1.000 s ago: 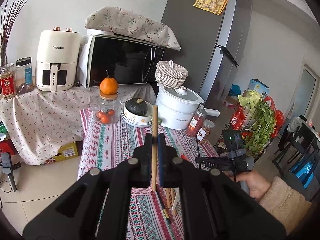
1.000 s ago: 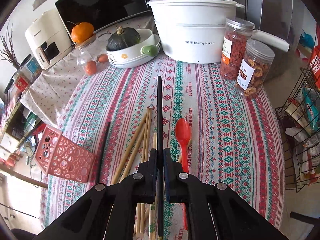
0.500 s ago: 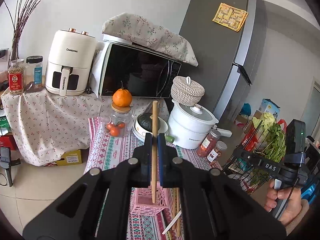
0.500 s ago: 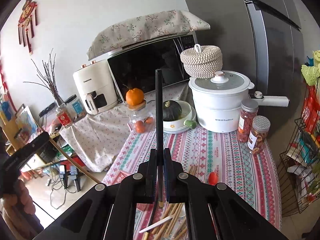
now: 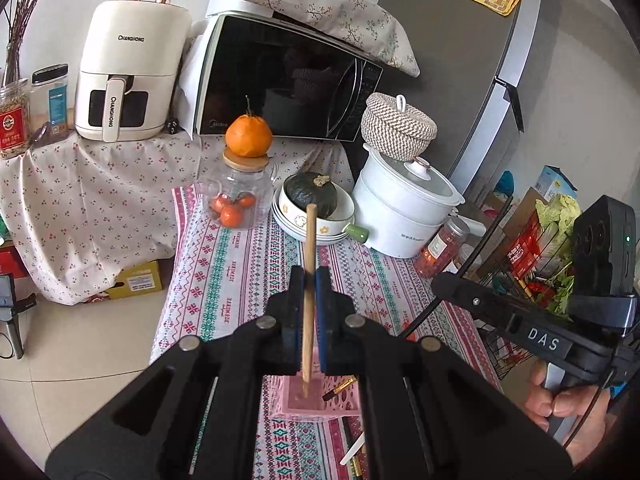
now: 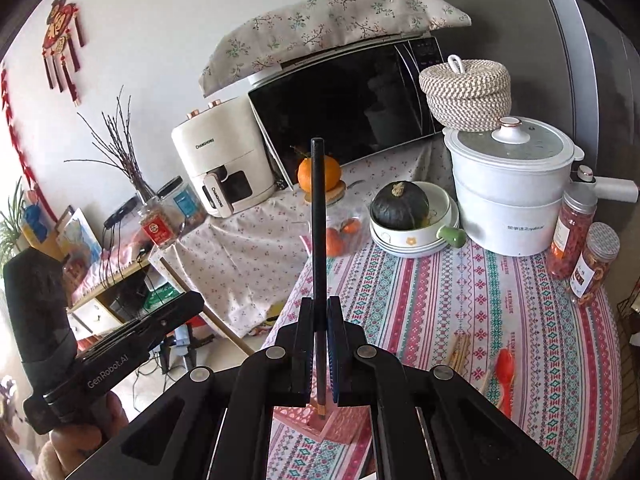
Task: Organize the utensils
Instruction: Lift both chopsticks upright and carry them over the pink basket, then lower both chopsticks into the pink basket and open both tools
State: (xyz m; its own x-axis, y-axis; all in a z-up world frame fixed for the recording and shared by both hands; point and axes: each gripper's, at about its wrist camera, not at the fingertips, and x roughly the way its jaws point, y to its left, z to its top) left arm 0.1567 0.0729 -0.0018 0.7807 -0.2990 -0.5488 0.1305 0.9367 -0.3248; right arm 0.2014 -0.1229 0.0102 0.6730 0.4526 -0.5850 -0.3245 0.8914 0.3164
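Note:
My left gripper (image 5: 309,276) is shut on a wooden chopstick (image 5: 308,300) that stands nearly upright. Its lower tip hangs just over the open top of the pink basket (image 5: 288,400) on the patterned tablecloth. My right gripper (image 6: 318,304) is shut on a black chopstick (image 6: 318,220), also upright, with its gold-tipped lower end above the same pink basket (image 6: 340,428). In the left wrist view that black chopstick (image 5: 338,389) slants in from the right toward the basket. Several wooden chopsticks (image 6: 458,350) and a red spoon (image 6: 505,368) lie on the cloth.
At the back of the table stand a white pot (image 6: 512,188), a bowl with a dark squash (image 6: 400,204), a glass jar topped with an orange (image 5: 240,184) and two spice jars (image 6: 572,232). A wire rack of greens (image 5: 552,248) stands to the right of the table.
My right gripper rose from the tabletop with the black chopstick and tipped up. My left gripper sank and moved in toward the table. Both chopsticks now hang over the pink basket.

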